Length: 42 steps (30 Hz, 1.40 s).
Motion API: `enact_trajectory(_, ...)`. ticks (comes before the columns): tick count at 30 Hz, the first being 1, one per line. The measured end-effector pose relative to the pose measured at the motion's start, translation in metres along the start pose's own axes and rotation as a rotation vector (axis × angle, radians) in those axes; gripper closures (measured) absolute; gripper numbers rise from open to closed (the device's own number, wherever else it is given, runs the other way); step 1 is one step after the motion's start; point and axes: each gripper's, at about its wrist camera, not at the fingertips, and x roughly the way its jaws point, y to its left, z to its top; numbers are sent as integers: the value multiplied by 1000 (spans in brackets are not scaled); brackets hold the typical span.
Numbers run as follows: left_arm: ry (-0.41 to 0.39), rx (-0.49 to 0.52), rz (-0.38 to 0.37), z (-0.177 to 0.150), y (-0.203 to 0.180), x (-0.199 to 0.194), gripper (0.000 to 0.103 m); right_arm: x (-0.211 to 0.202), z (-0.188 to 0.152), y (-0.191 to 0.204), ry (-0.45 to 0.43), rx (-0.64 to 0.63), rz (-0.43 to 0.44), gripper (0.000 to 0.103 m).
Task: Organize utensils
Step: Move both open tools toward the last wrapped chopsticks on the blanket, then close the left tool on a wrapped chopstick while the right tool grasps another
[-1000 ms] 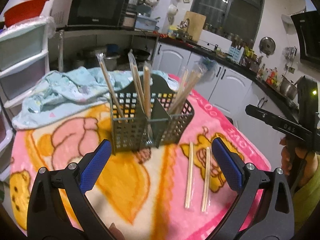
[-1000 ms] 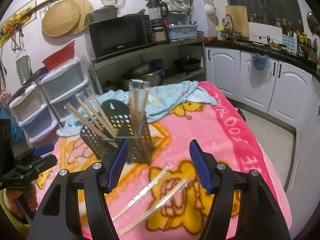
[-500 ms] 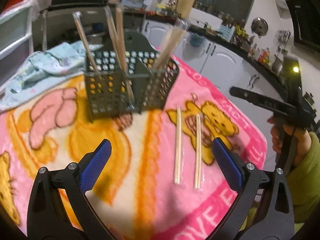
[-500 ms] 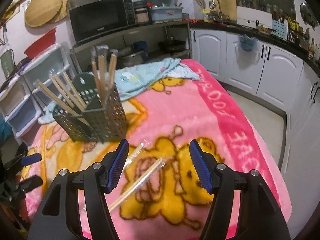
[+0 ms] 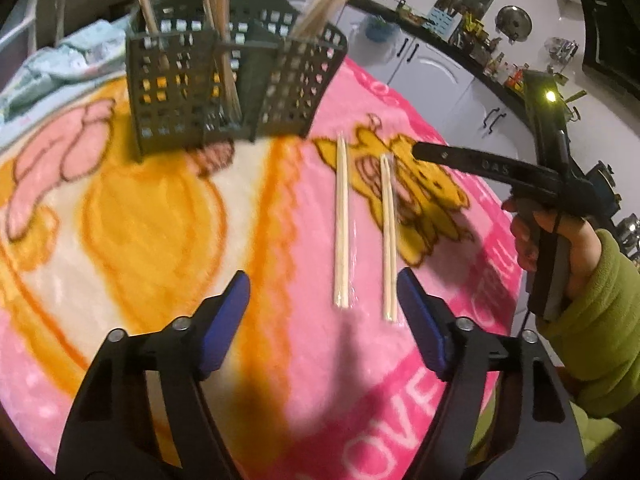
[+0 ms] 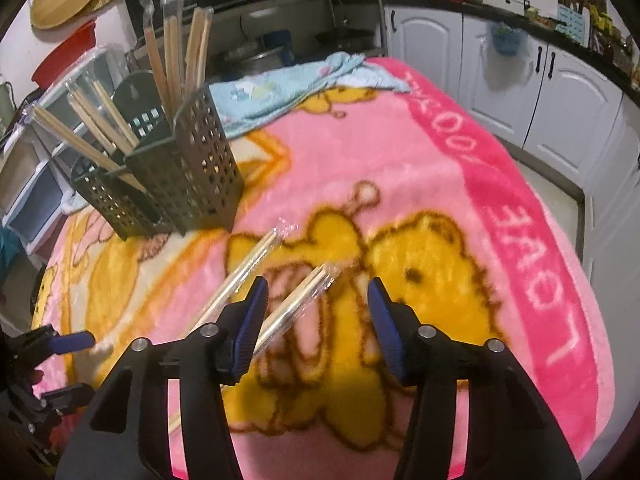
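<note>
Jaws on both the left gripper (image 5: pixel 324 322) and right gripper (image 6: pixel 316 320) have just been closing yet grip nothing, now lower over two wrapped chopstick pairs (image 5: pixel 341 224) on the blanket (image 6: pixel 400 168), unsorted beside the caddy (image 6: pixel 176 184).

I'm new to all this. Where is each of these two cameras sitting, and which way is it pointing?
Left wrist view: sits on the left gripper, looking down across the blanket at the caddy; the right hand shows too.
Right wrist view: sits on the right gripper, tilted down over the nearer wrapped chopsticks; the left gripper shows at lower left.
Shared: both see the caddy, the blanket and two wrapped chopstick pairs.
</note>
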Motion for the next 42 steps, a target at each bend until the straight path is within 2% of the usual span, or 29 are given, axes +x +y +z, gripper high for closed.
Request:
enact_trajectory(2, 14, -9, -15, -2, 1, 4, 40, 6, 0, -1, 15, 9, 6, 58)
enact_trajectory(7, 50, -17, -45, -5, -1, 15, 52, 23, 1, -7, 61, 59, 31, 64)
enact_trajectory(12, 75, -15, -53, -9, -4, 24, 68, 40, 4, -9, 95, 95, 45, 66)
enact_trajectory(16, 84, 0, -41, -12, -5, 29, 68, 51, 8, -12, 111, 126, 54, 67)
enact_trajectory(19, 84, 19, -20, -12, -7, 30, 72, 56, 10, -14, 117, 144, 50, 72)
enact_trajectory(25, 77, 21, -10, -12, -3, 33, 81, 56, 11, -19, 110, 165, 61, 80)
enact_trajectory(27, 76, 27, -10, -13, -2, 32, 82, 56, 11, -20, 102, 170, 70, 85)
enact_trajectory(28, 77, 32, -8, -13, -2, 32, 82, 55, 11, -20, 97, 170, 74, 91)
enact_trajectory(36, 80, 22, -5, -11, 5, 30, 96, 47, 9, -17, 64, 161, 72, 99)
enact_trajectory(42, 55, 8, -18, -12, 8, 22, 99, 37, 9, -20, 40, 154, 57, 102)
